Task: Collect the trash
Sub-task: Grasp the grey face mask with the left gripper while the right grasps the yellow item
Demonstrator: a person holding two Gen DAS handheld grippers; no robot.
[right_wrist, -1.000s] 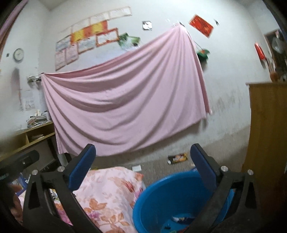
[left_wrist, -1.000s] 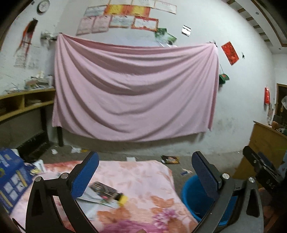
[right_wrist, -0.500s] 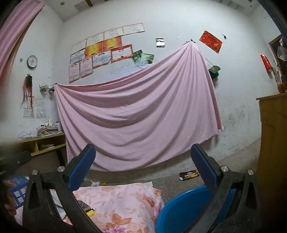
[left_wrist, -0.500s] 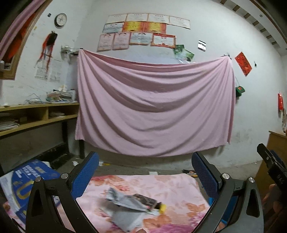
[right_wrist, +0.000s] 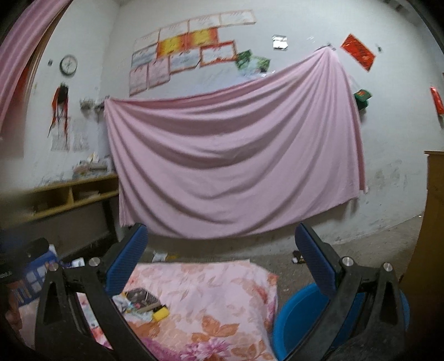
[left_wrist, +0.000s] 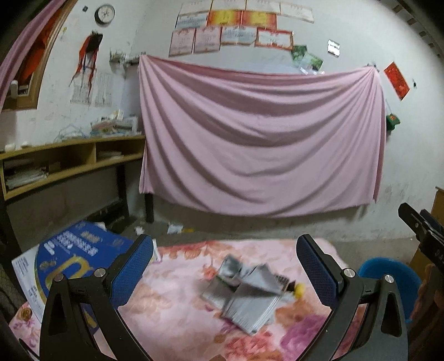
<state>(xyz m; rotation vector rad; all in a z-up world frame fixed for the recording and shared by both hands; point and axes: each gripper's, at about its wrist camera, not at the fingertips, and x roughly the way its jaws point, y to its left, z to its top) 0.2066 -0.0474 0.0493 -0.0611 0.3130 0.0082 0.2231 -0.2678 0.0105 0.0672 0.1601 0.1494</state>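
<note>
While a pink sheet (left_wrist: 258, 144) draped the wall, wrappers (left_wrist: 247, 291) lay on the floral blanket (left_wrist: 177, 302). Both the left gripper (left_wrist: 224, 266) and right gripper (right_wrist: 222, 255) gaped, holding nothing, beside a blue tub (right_wrist: 294, 319).

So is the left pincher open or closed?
Open. The left gripper has its two blue fingers spread wide apart with nothing between them; the silver wrappers lie on the floral cloth beyond.

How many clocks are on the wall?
1. The clock hangs high on the white wall, left of the pink sheet. Others could be outside the pictures.
</note>
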